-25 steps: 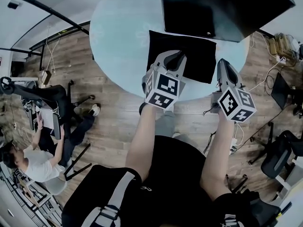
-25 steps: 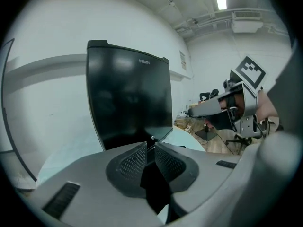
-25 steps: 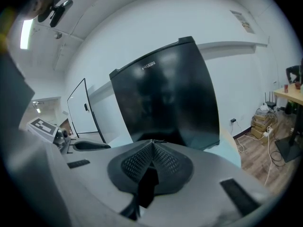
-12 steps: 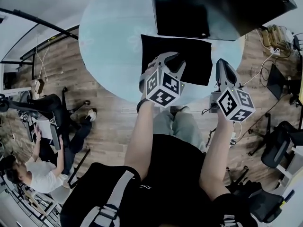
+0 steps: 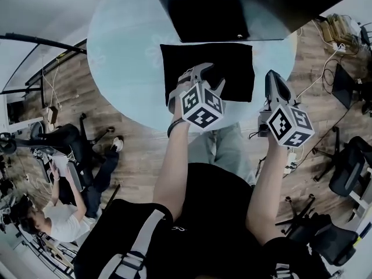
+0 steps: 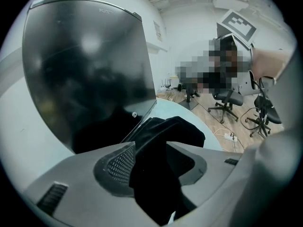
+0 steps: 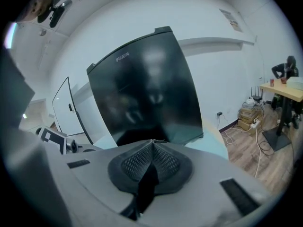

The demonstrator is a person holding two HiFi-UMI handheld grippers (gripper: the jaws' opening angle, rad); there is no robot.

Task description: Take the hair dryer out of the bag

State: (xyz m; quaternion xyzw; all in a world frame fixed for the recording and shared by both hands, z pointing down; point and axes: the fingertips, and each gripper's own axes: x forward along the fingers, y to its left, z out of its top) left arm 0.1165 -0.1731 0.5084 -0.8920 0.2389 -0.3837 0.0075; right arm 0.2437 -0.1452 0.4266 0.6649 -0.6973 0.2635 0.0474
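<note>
Jaws of the left gripper [image 5: 204,78] have just been opening and stand wide apart, the black bag [image 5: 235,63] between them. The right gripper [image 5: 272,79], jaws together, hovers just right of the bag.

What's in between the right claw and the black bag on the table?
Nothing, just a bare strip of pale table. The head view shows it: the closed right claw is off to one side of the black bag, not touching it.

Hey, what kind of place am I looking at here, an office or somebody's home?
Most likely an office or lab workroom, not a home. Rolling office chairs stand on the wood floor, a person sits working off to the side, and a big dark screen stands on the round table.
</note>
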